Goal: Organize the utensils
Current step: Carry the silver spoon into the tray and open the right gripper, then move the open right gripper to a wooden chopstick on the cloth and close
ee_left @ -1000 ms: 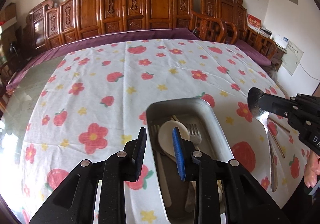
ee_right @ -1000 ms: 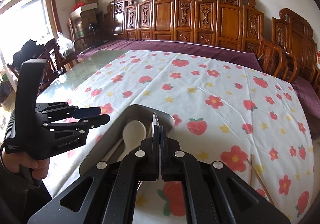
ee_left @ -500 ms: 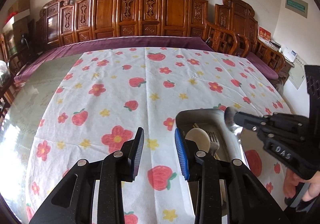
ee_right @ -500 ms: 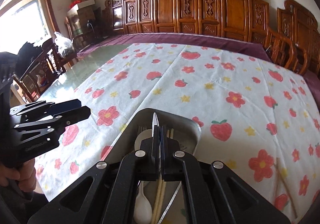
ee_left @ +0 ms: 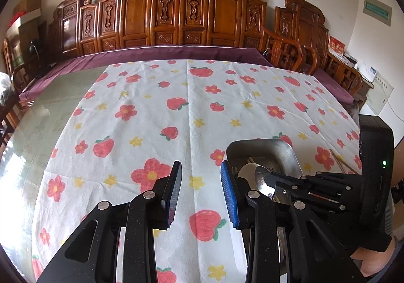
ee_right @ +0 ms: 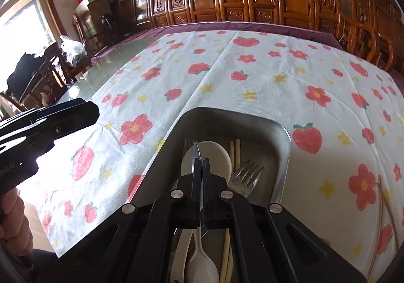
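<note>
A metal tray point(ee_right: 282, 157) point(ee_left: 290, 154) sits on the flowered tablecloth. It holds a white spoon point(ee_right: 217, 157), a metal fork point(ee_right: 246, 175) and pale chopsticks point(ee_right: 236, 149). My right gripper point(ee_right: 201, 164) is shut on a metal spoon point(ee_right: 195, 154), seen edge-on, and holds it low over the tray above the white spoon. In the left wrist view the spoon's bowl point(ee_left: 262, 179) sticks out of the right gripper point(ee_left: 275, 186). My left gripper point(ee_left: 200, 184) is open and empty, above the cloth just left of the tray.
A pair of brown chopsticks point(ee_left: 342, 160) point(ee_right: 383, 197) lies on the cloth right of the tray. Carved wooden chairs point(ee_left: 176, 15) line the table's far side. Bare glass table top point(ee_left: 38, 116) shows on the left.
My right gripper has lowered the metal spoon into the tray, closer to the utensils. My left gripper has drifted left, off the tray and over the cloth, still open.
</note>
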Available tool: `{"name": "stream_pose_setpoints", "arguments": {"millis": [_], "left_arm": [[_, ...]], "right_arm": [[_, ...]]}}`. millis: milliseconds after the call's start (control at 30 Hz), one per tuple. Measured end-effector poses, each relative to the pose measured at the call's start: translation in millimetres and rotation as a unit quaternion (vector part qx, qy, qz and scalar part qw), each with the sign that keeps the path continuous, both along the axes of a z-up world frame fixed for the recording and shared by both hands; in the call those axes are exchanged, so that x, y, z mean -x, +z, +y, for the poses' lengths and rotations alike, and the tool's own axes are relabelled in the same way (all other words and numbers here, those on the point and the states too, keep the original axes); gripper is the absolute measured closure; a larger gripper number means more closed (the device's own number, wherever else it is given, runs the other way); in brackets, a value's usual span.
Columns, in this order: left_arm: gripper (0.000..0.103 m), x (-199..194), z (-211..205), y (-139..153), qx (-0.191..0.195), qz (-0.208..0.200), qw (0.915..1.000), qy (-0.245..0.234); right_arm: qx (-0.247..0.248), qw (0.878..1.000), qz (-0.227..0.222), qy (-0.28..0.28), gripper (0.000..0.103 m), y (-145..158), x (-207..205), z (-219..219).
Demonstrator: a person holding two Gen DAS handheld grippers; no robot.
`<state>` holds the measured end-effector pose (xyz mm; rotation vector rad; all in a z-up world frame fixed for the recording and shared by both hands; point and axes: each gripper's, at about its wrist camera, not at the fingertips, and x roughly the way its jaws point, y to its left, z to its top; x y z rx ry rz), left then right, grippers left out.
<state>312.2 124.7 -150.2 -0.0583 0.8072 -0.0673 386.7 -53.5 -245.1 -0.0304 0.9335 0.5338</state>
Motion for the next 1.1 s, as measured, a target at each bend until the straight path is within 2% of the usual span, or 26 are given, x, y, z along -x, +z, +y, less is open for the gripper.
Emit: {"name": "stream_pose_setpoints", "arguments": {"millis": [133,300,567,867,1100], "left_arm": [[0.073,0,-1,-1,0.000,0.001,1.0000,0.000],[0.073,-1,-4,-2,-0.001,0.000,1.0000,-0.003],[0.073,-1,-23,-3,-0.004,0.001,0.9999,-0.014],[0.073,-1,-61,-9,-0.004,0.007,0.9990,-0.045],[0.073,3,-104,-12,-0.004,0.005,0.9968,-0.079]], "right_arm": [[-0.005,1.000,0.016,0.011,0.099,-6,-1,0],[-0.008,1.000,0.014,0.017,0.098,-2,1,-6],[0.015,0.998,-0.039,0.039,0.098,27,20,-37],[0.053,0.997,-0.054,0.002,0.098,40,29,-133],[0.097,0.992,-0.044,-0.064,0.098,24,24,-228]]}}
